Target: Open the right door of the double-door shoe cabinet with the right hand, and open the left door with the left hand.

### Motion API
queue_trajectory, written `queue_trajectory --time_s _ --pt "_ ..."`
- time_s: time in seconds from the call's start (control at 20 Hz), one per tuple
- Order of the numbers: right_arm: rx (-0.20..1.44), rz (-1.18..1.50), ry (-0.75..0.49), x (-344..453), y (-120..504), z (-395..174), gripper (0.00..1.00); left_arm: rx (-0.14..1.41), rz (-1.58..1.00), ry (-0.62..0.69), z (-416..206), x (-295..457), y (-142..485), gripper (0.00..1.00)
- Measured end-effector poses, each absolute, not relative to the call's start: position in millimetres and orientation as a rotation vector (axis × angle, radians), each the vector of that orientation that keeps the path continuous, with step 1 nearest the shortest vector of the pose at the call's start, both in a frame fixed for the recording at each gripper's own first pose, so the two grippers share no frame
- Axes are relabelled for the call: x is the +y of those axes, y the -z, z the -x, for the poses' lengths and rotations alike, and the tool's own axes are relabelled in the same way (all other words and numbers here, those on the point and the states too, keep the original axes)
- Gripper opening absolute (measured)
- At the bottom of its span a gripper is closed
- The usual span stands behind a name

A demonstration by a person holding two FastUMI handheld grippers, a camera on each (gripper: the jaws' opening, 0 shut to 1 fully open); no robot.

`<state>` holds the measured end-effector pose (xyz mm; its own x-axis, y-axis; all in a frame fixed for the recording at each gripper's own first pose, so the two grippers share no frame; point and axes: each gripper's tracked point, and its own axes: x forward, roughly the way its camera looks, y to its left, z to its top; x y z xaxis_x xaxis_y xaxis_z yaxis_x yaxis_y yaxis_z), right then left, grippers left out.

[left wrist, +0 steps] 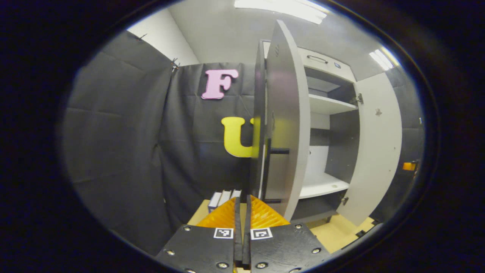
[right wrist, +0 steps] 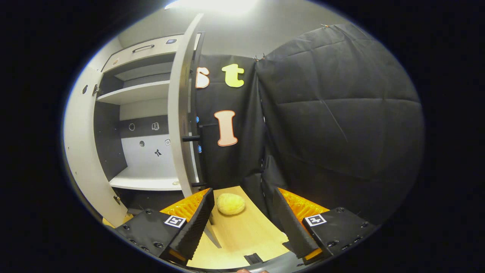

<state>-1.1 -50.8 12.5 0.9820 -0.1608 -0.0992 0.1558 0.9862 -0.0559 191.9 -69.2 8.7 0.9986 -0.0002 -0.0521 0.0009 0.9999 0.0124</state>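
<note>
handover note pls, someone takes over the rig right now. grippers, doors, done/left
Left hand-held gripper: fingers shut together, holding nothing, just in front of the left door edge.
Right hand-held gripper: open, empty, beside the right door.
Both doors of the shoe cabinet stand swung out; shelves exposed.
A yellowish round object lies on the floor ahead of the right gripper.
Done: both doors open. Left: likely nothing, just back both grippers off.

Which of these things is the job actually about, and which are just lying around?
Job: shoe cabinet; left door; right door; left gripper; right gripper.

Lying about: yellowish round lump on the floor; small boxes by the wall.
</note>
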Motion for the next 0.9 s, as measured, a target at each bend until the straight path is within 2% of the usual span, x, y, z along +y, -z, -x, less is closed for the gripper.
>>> queue_trajectory --time_s 0.05,0.2,0.3,0.45,0.55,0.6,0.65,0.9 --pt "0.082 0.050 0.151 -51.6 -16.7 2.4 0.98 0.036 -0.029 -0.038 -182.5 -63.3 -15.9 0.02" --pt "0.032 0.013 0.109 -49.1 -32.7 4.1 0.98 -0.066 -0.018 -0.134 -158.5 -70.6 -53.2 0.03" --pt "0.012 0.017 0.044 -39.9 -40.8 4.5 0.98 -0.116 0.027 -0.123 -146.4 -98.8 -67.4 0.05" --pt "0.007 0.037 -0.029 -33.5 -47.3 10.2 1.00 -0.134 0.052 -0.138 -132.2 -133.6 -73.7 0.75" --pt "-0.011 0.005 -0.091 -22.6 -52.9 12.8 0.93 -0.140 0.020 -0.133 -126.9 -159.5 -73.3 0.87" --pt "-0.022 0.002 -0.118 -18.1 -55.6 10.7 0.93 -0.138 0.000 -0.125 -126.1 -176.2 -72.6 0.90" --pt "-0.029 0.011 -0.132 -17.4 -55.6 9.8 0.98 -0.131 -0.014 -0.111 -124.3 -191.8 -69.7 0.94" --pt "-0.012 0.028 -0.228 1.0 -35.7 13.8 0.98 -0.111 -0.001 -0.075 -112.4 -246.9 -55.1 0.95"
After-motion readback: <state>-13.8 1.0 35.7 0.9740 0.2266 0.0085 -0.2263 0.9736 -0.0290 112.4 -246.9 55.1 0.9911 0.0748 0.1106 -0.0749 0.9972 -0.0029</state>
